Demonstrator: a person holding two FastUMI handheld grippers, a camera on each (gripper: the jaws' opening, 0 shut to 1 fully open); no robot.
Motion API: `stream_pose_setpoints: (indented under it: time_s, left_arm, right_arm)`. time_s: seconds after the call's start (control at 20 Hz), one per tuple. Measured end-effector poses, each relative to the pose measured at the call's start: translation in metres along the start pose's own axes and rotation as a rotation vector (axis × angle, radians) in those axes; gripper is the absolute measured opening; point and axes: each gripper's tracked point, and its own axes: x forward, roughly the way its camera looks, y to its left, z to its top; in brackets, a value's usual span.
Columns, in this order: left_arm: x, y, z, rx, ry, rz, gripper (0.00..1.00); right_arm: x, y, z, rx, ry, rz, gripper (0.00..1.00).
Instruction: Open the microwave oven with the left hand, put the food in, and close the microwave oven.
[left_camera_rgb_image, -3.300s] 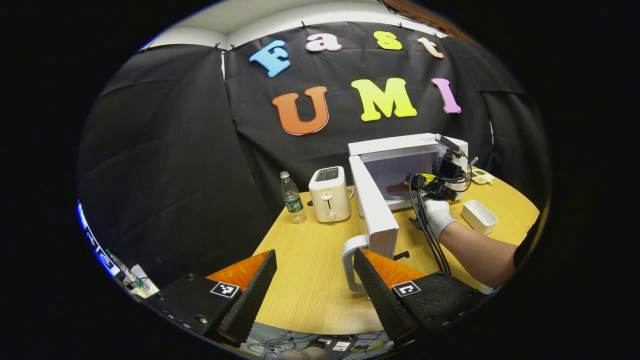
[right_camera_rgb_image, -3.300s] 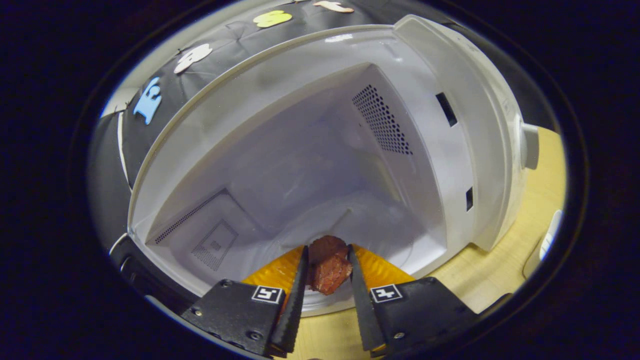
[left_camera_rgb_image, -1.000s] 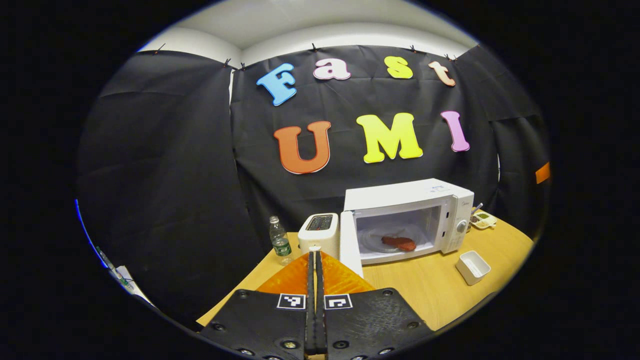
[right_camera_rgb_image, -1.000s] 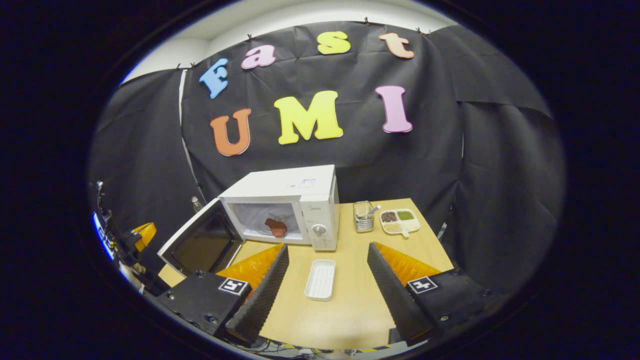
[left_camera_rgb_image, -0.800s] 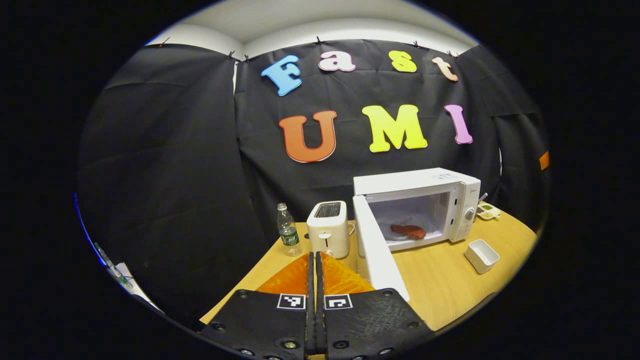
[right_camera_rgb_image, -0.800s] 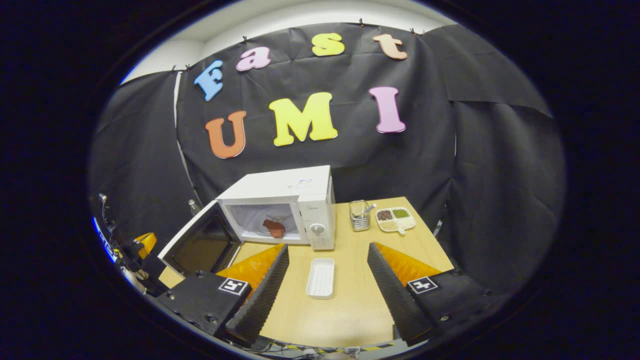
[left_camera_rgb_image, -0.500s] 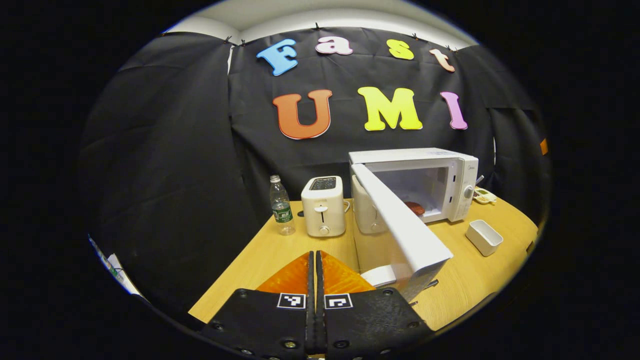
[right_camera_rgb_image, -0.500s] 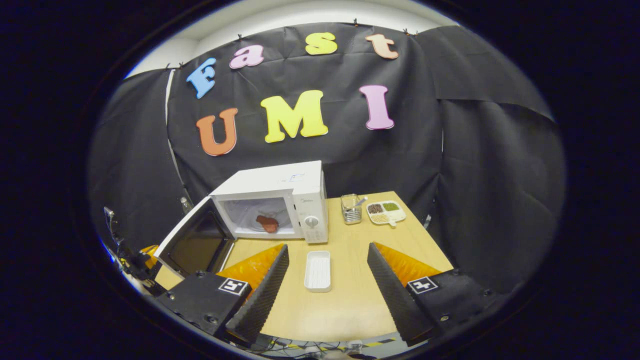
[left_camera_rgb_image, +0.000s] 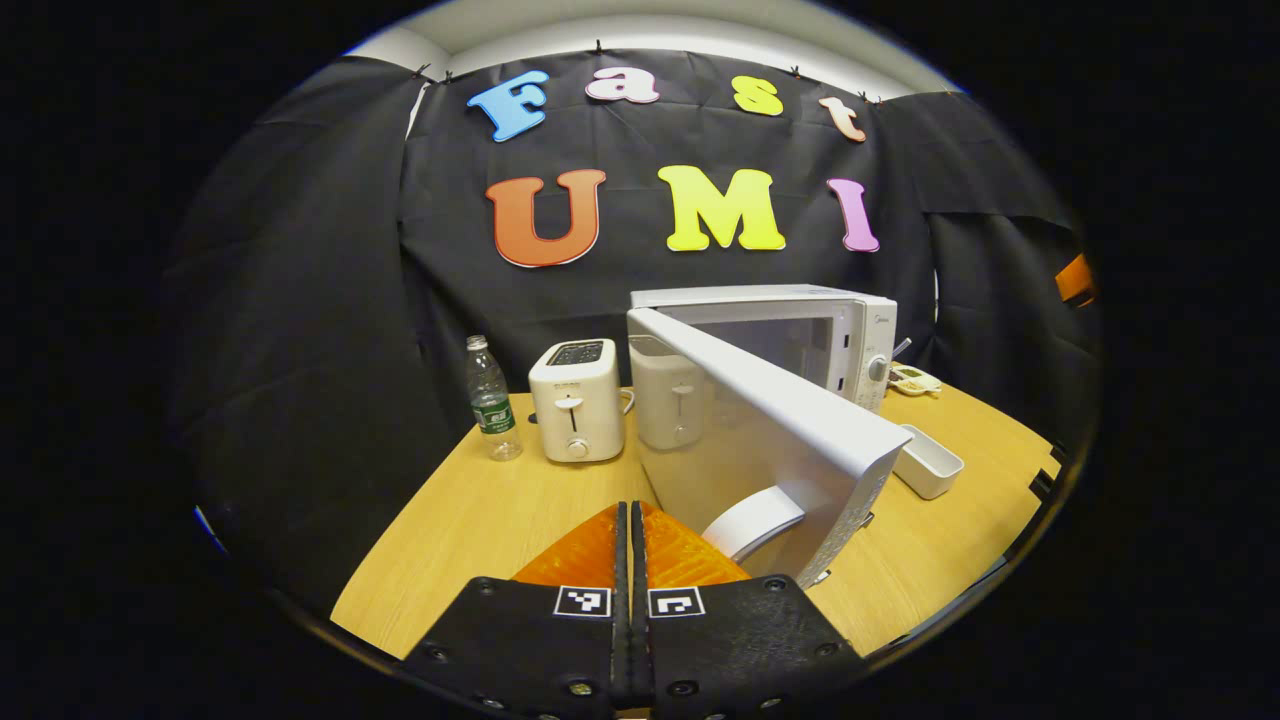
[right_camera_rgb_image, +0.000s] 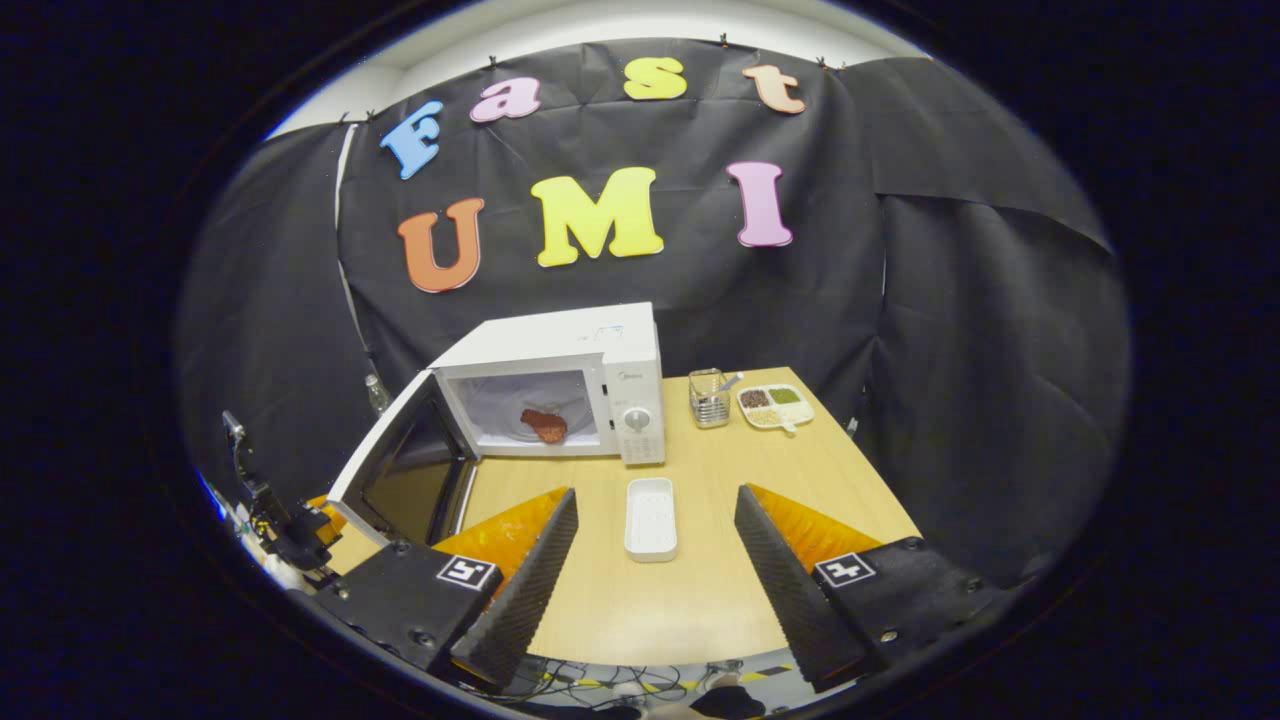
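The white microwave (right_camera_rgb_image: 560, 360) stands at the back of the table with its door (right_camera_rgb_image: 400, 465) swung out to the left. A reddish piece of food (right_camera_rgb_image: 545, 425) lies on the plate inside. My right gripper (right_camera_rgb_image: 655, 495) is open and holds nothing, well in front of the oven. My left gripper (left_camera_rgb_image: 632, 508) is shut with nothing in it, close to the outer face of the door (left_camera_rgb_image: 760, 420). The curved white handle (left_camera_rgb_image: 750, 520) is just right of its tips. I cannot tell if they touch the door. The left gripper (right_camera_rgb_image: 315, 512) also shows beside the door's free edge.
A white toaster (left_camera_rgb_image: 575, 400) and a water bottle (left_camera_rgb_image: 490, 395) stand left of the microwave. A small white tray (right_camera_rgb_image: 650, 518) lies in front of the oven. A metal utensil holder (right_camera_rgb_image: 708, 398) and a sectioned dish (right_camera_rgb_image: 775, 405) sit to its right on the wooden table (right_camera_rgb_image: 690, 590).
The left gripper, still shut, has come round to the outer side of the door and closer to its handle. The right gripper stays open, drawn back; the food lies inside.
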Motion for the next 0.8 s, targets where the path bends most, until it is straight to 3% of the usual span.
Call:
stream_pose_setpoints:
  time_s: [0.05, 0.1, 0.15, 0.2, 0.25, 0.3, 0.35, 0.55, 0.6, 0.65, 0.8]
  left_arm:
    - [0.002, -0.009, 0.001, -0.005, -0.001, -0.02, 0.0]
    - [0.004, -0.019, 0.004, -0.007, -0.008, -0.04, 0.0]
    - [0.007, -0.029, 0.006, -0.005, -0.007, -0.059, 0.0]
    - [0.011, -0.038, 0.007, 0.0, -0.009, -0.077, 0.0]
    - [0.014, -0.048, 0.007, 0.001, -0.005, -0.098, 0.0]
    - [0.017, -0.058, 0.008, 0.003, -0.008, -0.12, 0.0]
    - [0.021, -0.068, 0.012, 0.011, -0.012, -0.137, 0.0]
    - [0.04, -0.104, 0.018, 0.031, -0.016, -0.202, 0.0]
    - [0.046, -0.112, 0.019, 0.034, -0.014, -0.216, 0.0]
    - [0.05, -0.12, 0.022, 0.036, -0.015, -0.231, 0.0]
    - [0.066, -0.144, 0.029, 0.044, -0.02, -0.272, 0.0]
  right_arm:
    - [0.002, 0.001, 0.001, 0.003, 0.001, 0.002, 0.9]
    - [0.004, 0.0, 0.001, 0.006, 0.0, 0.002, 1.0]
    - [0.005, 0.0, 0.002, 0.01, 0.002, 0.003, 1.0]
    - [0.006, 0.0, 0.001, 0.015, 0.005, 0.003, 0.9]
    - [0.006, -0.002, 0.0, 0.017, 0.007, 0.001, 0.91]
    - [0.008, -0.004, 0.001, 0.018, 0.008, -0.001, 1.0]
    - [0.01, -0.007, 0.0, 0.017, 0.011, -0.006, 0.9]
    - [0.016, -0.022, 0.002, 0.028, 0.012, -0.03, 0.9]
    - [0.016, -0.026, 0.002, 0.032, 0.014, -0.037, 1.0]
    - [0.018, -0.031, 0.003, 0.038, 0.014, -0.045, 0.9]
    - [0.022, -0.043, 0.004, 0.052, 0.016, -0.062, 0.9]
